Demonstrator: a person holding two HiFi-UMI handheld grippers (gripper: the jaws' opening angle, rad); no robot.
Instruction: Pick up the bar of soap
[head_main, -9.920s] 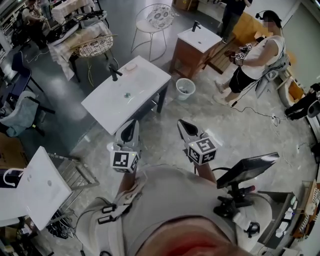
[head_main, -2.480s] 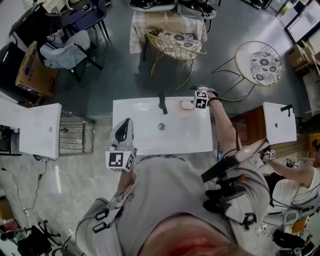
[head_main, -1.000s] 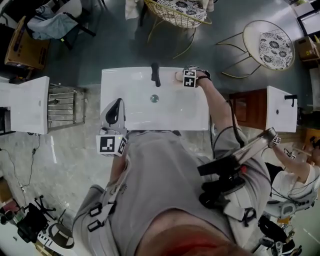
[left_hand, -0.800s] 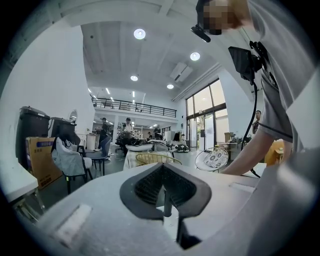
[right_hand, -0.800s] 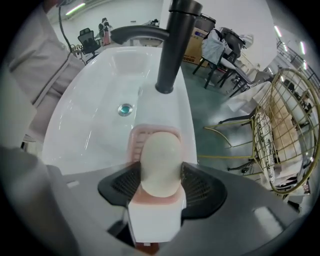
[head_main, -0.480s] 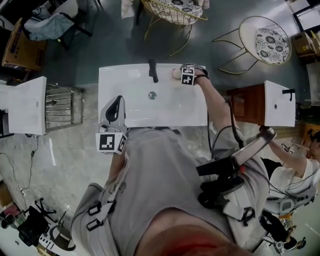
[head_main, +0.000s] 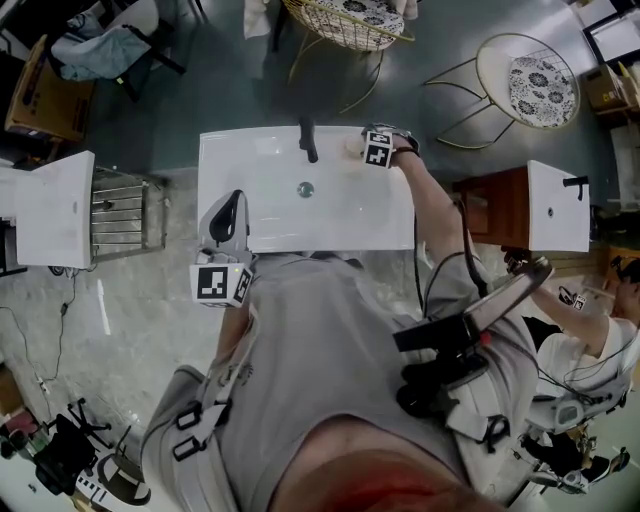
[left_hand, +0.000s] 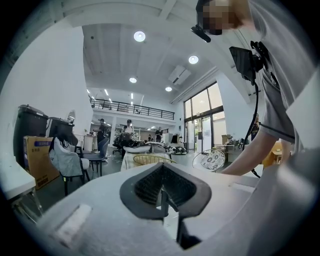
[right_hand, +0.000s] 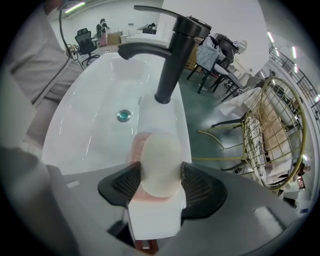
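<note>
A cream oval bar of soap stands between the two dark pads of my right gripper, and both pads press on its sides. Just under it lies a pink soap dish on the white sink top, right of the black faucet. In the head view my right gripper points down at the sink's far edge, with the pink dish peeping out beside it. Near the sink's front left corner my left gripper is held level, its jaws shut with nothing in them.
The sink has a drain in its middle and the faucet behind it. A gold wire chair stands beyond it and a round chair to the right. Other white sink tops flank it.
Ten seconds ago I stood away from the sink with both grippers free. Since then my right gripper has reached the soap by the faucet. Over the last second nothing has visibly moved.
</note>
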